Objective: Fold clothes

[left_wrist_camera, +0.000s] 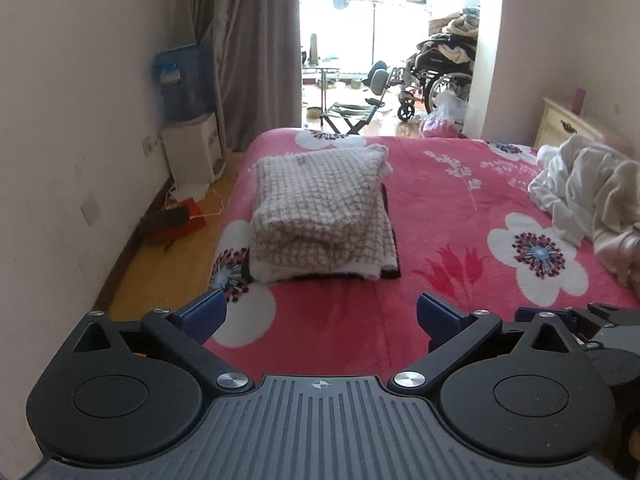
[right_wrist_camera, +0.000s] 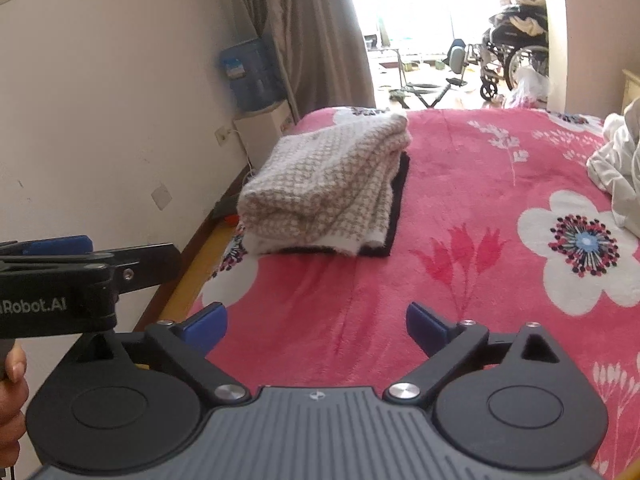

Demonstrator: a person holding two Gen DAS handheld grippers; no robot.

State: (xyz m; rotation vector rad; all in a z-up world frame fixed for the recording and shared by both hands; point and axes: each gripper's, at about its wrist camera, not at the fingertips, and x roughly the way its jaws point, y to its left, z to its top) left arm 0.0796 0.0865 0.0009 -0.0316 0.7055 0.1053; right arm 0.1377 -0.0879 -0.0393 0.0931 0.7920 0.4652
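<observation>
A folded beige-and-white checked knit garment (left_wrist_camera: 320, 216) (right_wrist_camera: 324, 188) lies on a dark folded piece near the bed's left edge. A heap of crumpled white clothes (left_wrist_camera: 592, 192) (right_wrist_camera: 620, 176) sits at the right side of the bed. My left gripper (left_wrist_camera: 320, 316) hovers open above the blanket, short of the folded stack, nothing between its blue fingers (left_wrist_camera: 204, 314). My right gripper (right_wrist_camera: 316, 326) is open too, empty, over the blanket. The left gripper's body (right_wrist_camera: 72, 280) shows at the left of the right wrist view, held by a hand (right_wrist_camera: 12, 392).
The bed carries a pink flowered blanket (left_wrist_camera: 460, 240) (right_wrist_camera: 460, 220). Left of it are a wall, a strip of wooden floor (left_wrist_camera: 168, 264), a water dispenser (left_wrist_camera: 188, 128) and a grey curtain (left_wrist_camera: 248, 40). A wheelchair (left_wrist_camera: 440, 68) stands beyond the bed; a nightstand (left_wrist_camera: 564, 124) is at right.
</observation>
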